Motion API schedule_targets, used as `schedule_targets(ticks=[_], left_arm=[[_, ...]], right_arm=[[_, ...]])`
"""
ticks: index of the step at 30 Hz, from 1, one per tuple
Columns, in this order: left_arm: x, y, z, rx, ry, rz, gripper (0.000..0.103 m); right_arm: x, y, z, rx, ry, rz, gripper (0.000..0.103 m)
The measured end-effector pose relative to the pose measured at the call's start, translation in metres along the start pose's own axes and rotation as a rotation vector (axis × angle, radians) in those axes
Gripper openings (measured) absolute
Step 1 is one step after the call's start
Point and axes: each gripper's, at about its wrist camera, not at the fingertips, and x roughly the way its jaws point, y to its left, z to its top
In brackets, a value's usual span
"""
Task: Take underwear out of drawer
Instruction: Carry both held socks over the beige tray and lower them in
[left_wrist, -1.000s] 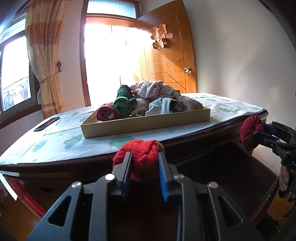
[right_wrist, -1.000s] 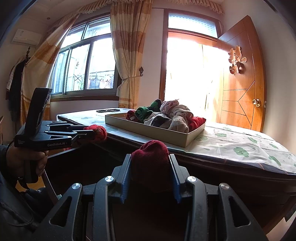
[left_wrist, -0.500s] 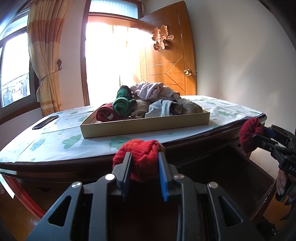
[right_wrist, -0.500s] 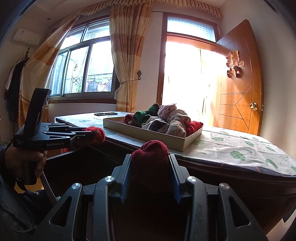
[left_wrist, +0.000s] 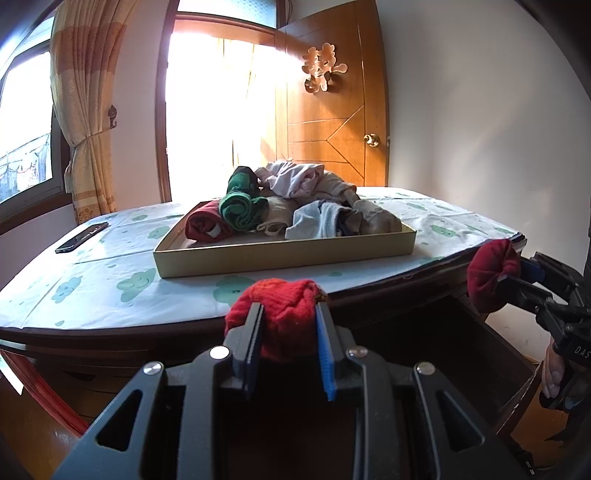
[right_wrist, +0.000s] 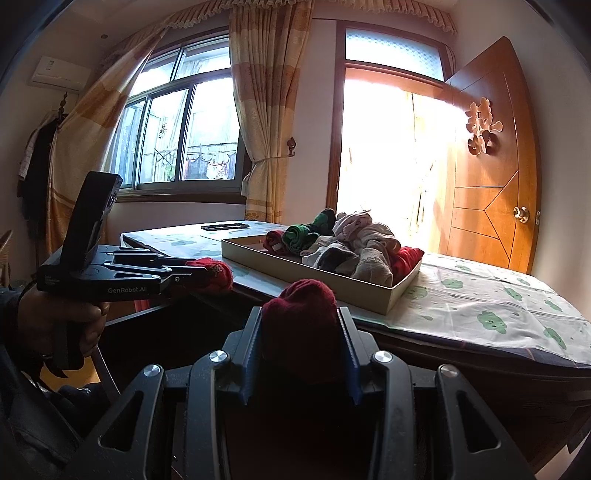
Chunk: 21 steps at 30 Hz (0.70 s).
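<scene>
My left gripper (left_wrist: 289, 314) is shut on a bright red rolled underwear (left_wrist: 284, 301), held above the open dark drawer (left_wrist: 424, 332) near the table's front edge. My right gripper (right_wrist: 301, 317) is shut on a dark red rolled underwear (right_wrist: 303, 314); it also shows at the right of the left wrist view (left_wrist: 493, 275), over the drawer. The left gripper with its red roll (right_wrist: 212, 273) shows at the left of the right wrist view. A shallow tan box (left_wrist: 284, 254) on the table holds several rolled underwear.
The table (left_wrist: 110, 284) has a white cloth with green clouds. A black phone (left_wrist: 82, 232) lies at its far left. A wooden door (left_wrist: 332, 110) and a bright window stand behind. The drawer's right wall (left_wrist: 517, 373) juts out toward me.
Both grippers have risen a little with their rolls; the box and tabletop sit lower in both views. Both grips are unchanged.
</scene>
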Motion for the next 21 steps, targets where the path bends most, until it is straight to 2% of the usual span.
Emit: schedule_targets(ticks=[21], left_arm=[[-0.003, 0.007, 0.041, 0.04, -0.009, 0.019, 0.026]], right_arm=[[0.018, 0.0, 0.045, 0.021, -0.017, 0.044, 0.041]])
